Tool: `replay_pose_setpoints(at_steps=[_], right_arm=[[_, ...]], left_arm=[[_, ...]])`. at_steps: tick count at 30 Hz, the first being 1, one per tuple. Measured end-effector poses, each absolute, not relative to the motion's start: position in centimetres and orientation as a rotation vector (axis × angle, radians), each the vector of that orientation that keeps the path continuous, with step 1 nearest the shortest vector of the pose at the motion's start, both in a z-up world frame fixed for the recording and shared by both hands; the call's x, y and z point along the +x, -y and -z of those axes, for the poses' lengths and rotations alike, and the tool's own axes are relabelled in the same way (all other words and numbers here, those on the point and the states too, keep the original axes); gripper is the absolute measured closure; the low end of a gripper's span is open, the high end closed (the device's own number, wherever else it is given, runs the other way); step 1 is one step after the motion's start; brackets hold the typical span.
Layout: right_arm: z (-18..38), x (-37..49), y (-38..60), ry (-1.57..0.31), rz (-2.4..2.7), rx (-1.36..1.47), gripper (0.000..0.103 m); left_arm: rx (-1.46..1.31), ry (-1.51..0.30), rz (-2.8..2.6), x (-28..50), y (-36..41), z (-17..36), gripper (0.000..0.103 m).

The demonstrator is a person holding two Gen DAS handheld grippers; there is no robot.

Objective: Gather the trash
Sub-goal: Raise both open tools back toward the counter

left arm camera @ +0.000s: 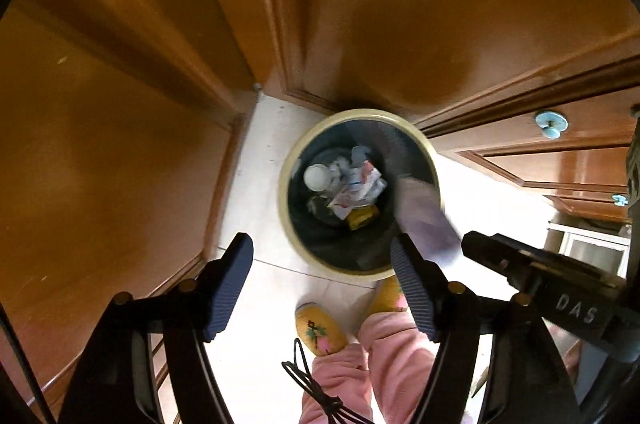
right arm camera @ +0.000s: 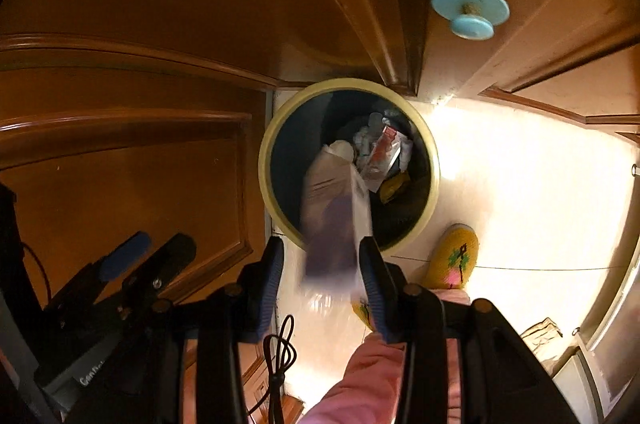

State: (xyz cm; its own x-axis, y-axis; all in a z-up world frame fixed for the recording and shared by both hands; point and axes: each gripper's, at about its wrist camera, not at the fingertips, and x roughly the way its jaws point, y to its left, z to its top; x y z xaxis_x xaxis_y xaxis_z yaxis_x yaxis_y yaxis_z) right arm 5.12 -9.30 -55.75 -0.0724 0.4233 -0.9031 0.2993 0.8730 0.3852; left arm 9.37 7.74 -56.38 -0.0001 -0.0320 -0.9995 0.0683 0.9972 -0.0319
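A round trash bin (left arm camera: 286, 183) with a cream rim and a dark liner stands on the pale floor in a corner of wooden cabinets; crumpled paper and wrappers (left arm camera: 352, 179) lie at its bottom. A blurred white and purple package (right arm camera: 334, 220) hangs over the bin's (right arm camera: 266, 179) near rim between the fingers of my right gripper (right arm camera: 322, 264). A gap shows between the package and the left finger, so the pads do not clamp it. My left gripper (left arm camera: 320, 256) points straight down over the bin's near edge, open and empty. In its view the package (left arm camera: 424, 220) is just to the right.
Wooden cabinet doors (left arm camera: 120, 143) close in the bin on the left and behind, one with a light blue knob (right arm camera: 470, 9). A person's yellow slippers (left arm camera: 320, 330) and pink trouser legs (left arm camera: 396, 356) stand just before the bin. A black cable (right arm camera: 280, 352) dangles below the grippers.
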Motion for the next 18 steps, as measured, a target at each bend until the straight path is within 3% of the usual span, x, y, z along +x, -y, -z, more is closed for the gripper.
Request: replay_pose_setpoints(at_steps=[2,8,18], right_arm=[[55.3,5.1,9.1,-1.654,-0.109,0.554,0.056],[52.8,4.9,9.5,-1.618,-0.098,0.563,0.054],[42.0,1.0,10.2,-1.579,-0.124,0.580,0.054]], left_arm=[[0.029,-1.563,0.064,9.0,-8.2,55.7,0.033],[0.030,-1.548,0.042,7.5,-8.7,53.0,0.030],[0.044,-1.520,0.081,4.3,-7.3,42.1,0.027]])
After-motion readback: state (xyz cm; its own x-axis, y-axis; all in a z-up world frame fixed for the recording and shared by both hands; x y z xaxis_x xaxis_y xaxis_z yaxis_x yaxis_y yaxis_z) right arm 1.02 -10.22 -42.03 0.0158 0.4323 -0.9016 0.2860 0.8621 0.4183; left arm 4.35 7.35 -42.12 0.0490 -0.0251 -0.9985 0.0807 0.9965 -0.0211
